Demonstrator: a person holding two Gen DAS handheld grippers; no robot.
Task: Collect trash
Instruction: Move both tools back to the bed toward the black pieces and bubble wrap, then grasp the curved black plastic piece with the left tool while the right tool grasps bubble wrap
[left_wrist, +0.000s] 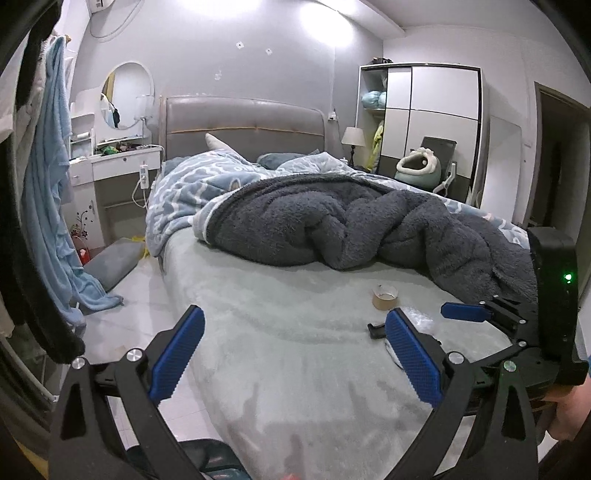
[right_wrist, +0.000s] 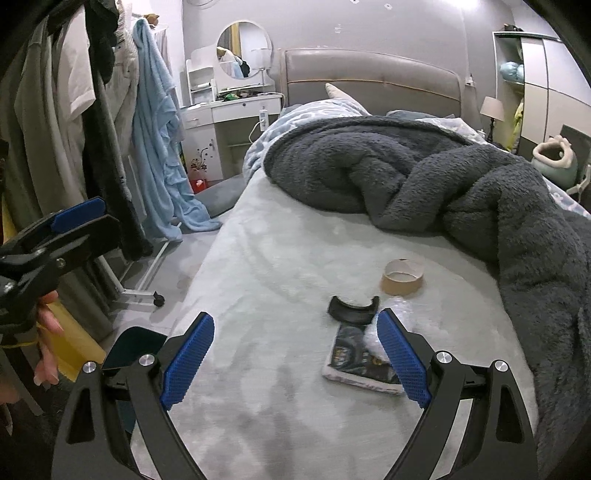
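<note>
Black hand-held gripper (right_wrist: 295, 358), blue ridged pads (right_wrist: 188, 360), seemingly silver screws.

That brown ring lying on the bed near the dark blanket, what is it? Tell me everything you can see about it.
The brown cardboard ring looks like a used-up tape roll: a short, hollow, tan cylinder with a paler inside wall. It lies flat, open end up, on the pale green bed sheet, apart from the curved black plastic piece in front of it and short of the dark grey fleece blanket behind. Nothing grips it. The left wrist view shows it too.
</note>
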